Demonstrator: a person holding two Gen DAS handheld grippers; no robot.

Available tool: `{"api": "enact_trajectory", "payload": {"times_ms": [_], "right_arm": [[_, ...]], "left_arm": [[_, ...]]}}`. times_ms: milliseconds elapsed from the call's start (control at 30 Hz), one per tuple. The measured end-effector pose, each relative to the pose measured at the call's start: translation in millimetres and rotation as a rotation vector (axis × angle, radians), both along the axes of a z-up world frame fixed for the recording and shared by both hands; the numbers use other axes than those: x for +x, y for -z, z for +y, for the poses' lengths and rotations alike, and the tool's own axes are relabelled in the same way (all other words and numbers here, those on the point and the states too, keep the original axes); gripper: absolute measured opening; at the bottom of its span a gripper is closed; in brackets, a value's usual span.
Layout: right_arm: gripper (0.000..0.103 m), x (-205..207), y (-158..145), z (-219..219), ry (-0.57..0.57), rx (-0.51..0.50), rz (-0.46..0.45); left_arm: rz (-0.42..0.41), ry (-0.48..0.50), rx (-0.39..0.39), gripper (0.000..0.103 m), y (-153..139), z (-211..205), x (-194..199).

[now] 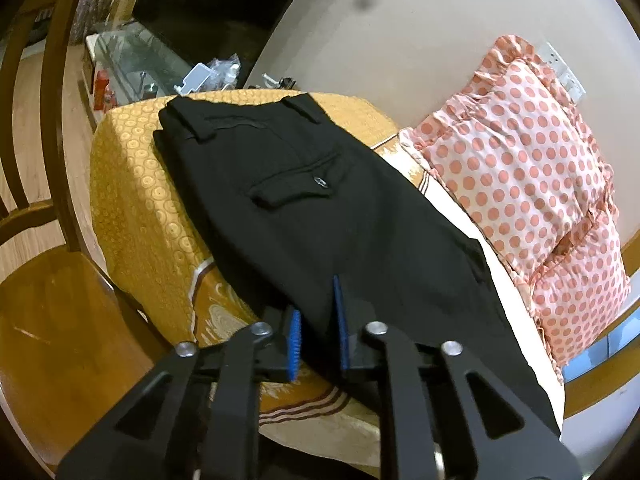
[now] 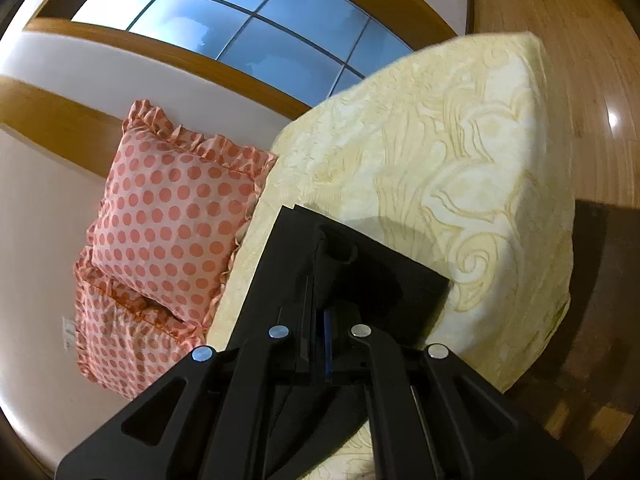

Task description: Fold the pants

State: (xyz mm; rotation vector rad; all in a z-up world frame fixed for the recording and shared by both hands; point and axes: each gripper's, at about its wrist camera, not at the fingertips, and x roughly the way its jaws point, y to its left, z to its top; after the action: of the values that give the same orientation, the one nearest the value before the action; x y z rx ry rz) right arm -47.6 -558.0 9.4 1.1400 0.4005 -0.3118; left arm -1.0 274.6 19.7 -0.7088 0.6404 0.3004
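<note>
Black pants [image 1: 304, 208] lie along a bed, waistband and a buttoned back pocket at the far end. My left gripper [image 1: 318, 328] hovers low over the thigh part with its blue pads apart, holding nothing. In the right wrist view the leg end of the pants [image 2: 400, 280] lies on the cream bedspread [image 2: 460, 160]. My right gripper [image 2: 318, 340] is shut on a raised fold of the black pants fabric, pinched between the closed fingers.
Pink polka-dot pillows [image 1: 532, 184] lean against the wall beside the pants, and also show in the right wrist view [image 2: 168, 220]. A wooden chair [image 1: 48, 240] stands left of the bed. A glass table [image 1: 132, 60] with clutter stands beyond the bed's far end.
</note>
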Motion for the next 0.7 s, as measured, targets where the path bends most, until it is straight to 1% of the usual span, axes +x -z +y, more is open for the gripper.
{"api": "enact_trajectory", "payload": {"times_ms": [67,167,367,467,600,633,700], "right_arm": [[0.002,-2,3,1,0.010,0.001,0.021],[0.002,-8,9,1,0.021,0.020,0.026],[0.002,-14,4,5,0.021,-0.033,0.054],[0.002,-19,-3,6,0.028,-0.041,0.028],[0.002,-18,-14,8,0.028,-0.084,0.012],[0.002,-18,-16,10,0.028,-0.100,0.019],[0.002,-14,-14,12,0.023,-0.144,0.074]], "left_arm": [[0.006,0.002,0.026,0.008,3,-3,-3],[0.004,0.008,0.008,0.008,9,-1,-4],[0.012,0.027,0.052,0.008,5,-1,-2],[0.011,0.024,0.078,0.007,0,1,0],[0.004,0.036,0.108,0.006,-9,2,5],[0.008,0.036,0.118,0.006,-8,2,6],[0.032,0.033,0.112,0.006,-1,3,7]]}}
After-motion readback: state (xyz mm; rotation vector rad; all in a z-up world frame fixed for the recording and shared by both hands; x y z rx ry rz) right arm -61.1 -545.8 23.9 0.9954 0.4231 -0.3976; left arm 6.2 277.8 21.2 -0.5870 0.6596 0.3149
